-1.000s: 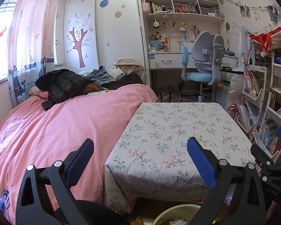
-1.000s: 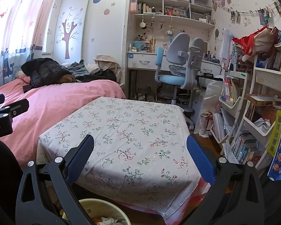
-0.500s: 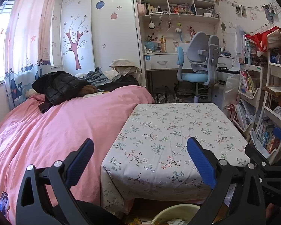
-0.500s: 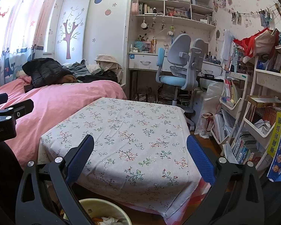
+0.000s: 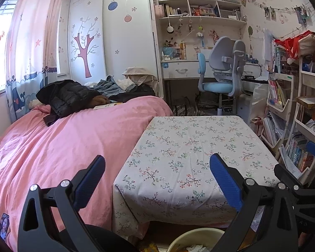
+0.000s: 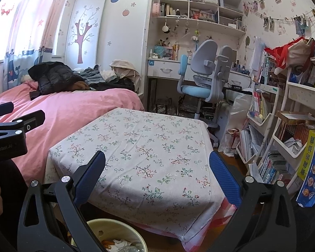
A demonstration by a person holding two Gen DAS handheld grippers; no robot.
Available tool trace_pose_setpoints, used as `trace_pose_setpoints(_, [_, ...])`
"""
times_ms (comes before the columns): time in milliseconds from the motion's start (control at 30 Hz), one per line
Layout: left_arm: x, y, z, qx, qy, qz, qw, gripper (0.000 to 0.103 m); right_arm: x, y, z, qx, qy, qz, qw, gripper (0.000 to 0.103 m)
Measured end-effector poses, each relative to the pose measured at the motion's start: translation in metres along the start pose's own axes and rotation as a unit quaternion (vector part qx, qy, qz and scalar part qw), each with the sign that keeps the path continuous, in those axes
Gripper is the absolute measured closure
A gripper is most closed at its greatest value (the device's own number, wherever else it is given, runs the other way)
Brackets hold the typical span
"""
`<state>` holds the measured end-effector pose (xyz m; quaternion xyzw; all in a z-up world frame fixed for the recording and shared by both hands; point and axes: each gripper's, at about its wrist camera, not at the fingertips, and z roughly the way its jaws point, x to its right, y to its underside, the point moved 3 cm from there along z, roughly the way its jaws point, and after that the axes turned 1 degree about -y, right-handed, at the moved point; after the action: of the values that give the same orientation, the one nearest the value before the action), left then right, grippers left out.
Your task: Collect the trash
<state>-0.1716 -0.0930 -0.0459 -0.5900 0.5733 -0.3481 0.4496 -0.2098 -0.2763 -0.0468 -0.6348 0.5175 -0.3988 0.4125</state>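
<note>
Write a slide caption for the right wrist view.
Open right gripper above floral-clothed table, waste bin below, pink bed alongside.

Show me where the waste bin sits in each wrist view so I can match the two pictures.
Left wrist view: the waste bin is at the bottom edge, right of centre, between the open left claw's fingers, only its rim showing.
Right wrist view: the waste bin is at the bottom edge, left of centre, with white scraps inside.
Shared landmark: the floral-cloth table, directly beyond the bin in both.
</note>
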Motion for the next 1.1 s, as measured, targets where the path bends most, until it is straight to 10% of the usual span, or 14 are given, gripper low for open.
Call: trace_pose_setpoints(1100, [0.017, 0.013, 0.002, -0.043, 0.014, 0.028, 0.9986, 0.008, 0.009, -0.008, -0.019, -0.02, -0.012, 0.028, 0.999, 0.007])
